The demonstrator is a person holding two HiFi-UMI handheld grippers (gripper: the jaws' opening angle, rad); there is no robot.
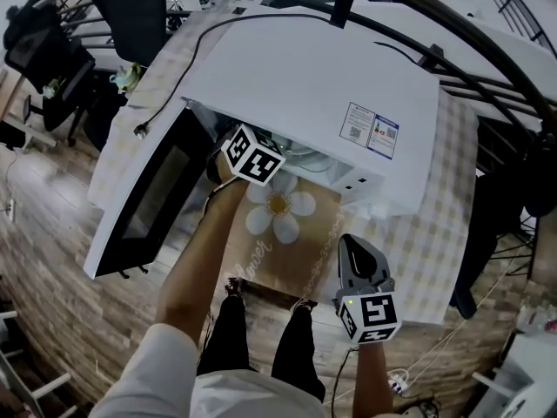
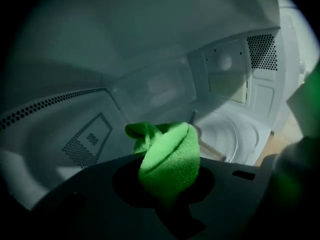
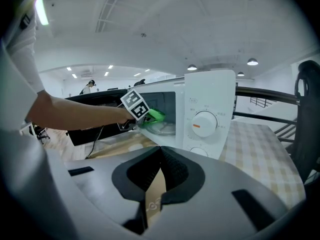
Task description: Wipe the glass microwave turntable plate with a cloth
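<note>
The microwave stands on the table, its door swung out to the left. The turntable plate lies on the cavity floor. The left gripper reaches into the cavity with the cloth between its jaws, near the plate. A mat lies before the microwave. The right gripper hovers by the table's front edge, right of the mat.

Open-plan office: swivel chairs, recessed ceiling lights, black railing, wood-pattern floor.
</note>
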